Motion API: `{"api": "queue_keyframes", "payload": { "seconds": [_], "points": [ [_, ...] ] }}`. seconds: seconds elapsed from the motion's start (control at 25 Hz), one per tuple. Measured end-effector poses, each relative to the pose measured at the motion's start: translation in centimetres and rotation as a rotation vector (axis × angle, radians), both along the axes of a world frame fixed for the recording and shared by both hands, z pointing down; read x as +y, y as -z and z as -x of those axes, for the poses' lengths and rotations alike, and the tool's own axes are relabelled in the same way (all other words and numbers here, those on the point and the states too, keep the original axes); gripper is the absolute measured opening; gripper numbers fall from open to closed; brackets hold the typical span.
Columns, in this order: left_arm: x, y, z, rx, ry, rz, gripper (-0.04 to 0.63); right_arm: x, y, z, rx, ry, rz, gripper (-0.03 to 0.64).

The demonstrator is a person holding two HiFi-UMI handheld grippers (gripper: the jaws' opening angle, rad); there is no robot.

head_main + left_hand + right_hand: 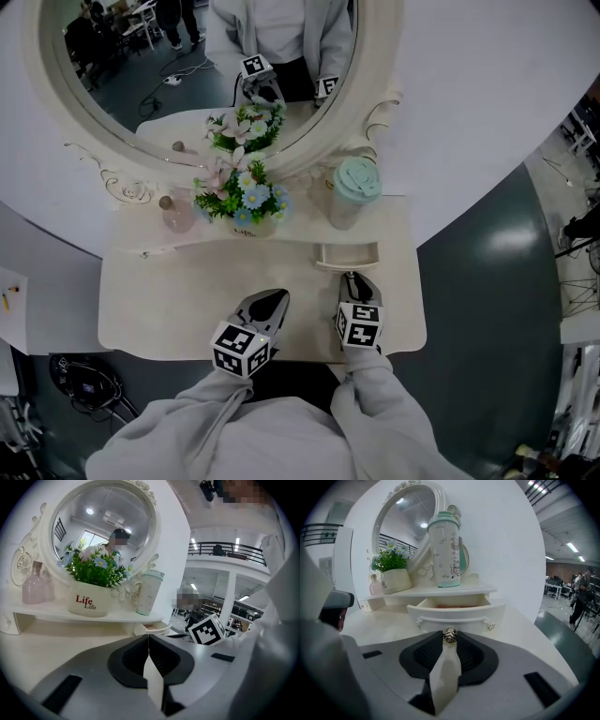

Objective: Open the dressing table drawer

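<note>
Drawer is pulled part-way out from under the raised shelf at the right end of the dressing table, front panel facing the right gripper. Something flat and reddish is seen lying inside the drawer; what it is cannot be made out. The small metal knob at the middle of the drawer front is pinched between the right gripper's fingers, which are clenched on it. Left gripper is held just above the surface, to the left of the right one and apart from the drawer; its fingers are pressed together with nothing between them. On the shelf, three containers are lined up in front of the oval mirror. A pink bottle with a round stopper is placed at the left, contents not readable. A white pot printed "Life" is set in the middle, filled with green leaves and blue, pink and white flowers. A tall tumbler with a mint-green lid fitted is placed at the right, directly above the drawer; its inside is hidden.
</note>
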State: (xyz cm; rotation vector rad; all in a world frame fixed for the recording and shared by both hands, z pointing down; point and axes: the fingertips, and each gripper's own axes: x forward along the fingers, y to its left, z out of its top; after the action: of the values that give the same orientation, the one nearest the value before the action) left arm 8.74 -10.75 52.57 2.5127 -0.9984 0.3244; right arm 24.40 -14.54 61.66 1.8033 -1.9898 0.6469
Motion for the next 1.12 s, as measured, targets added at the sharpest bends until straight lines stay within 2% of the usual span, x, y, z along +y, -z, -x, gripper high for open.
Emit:
{"api": "queue_keyframes", "payload": {
  "seconds": [1.12],
  "points": [
    [0.4, -0.1, 0.0, 0.015, -0.018, -0.001, 0.015, 2.3, 0.1, 0.1, -0.018, -0.030, 0.008, 0.107]
  ]
}}
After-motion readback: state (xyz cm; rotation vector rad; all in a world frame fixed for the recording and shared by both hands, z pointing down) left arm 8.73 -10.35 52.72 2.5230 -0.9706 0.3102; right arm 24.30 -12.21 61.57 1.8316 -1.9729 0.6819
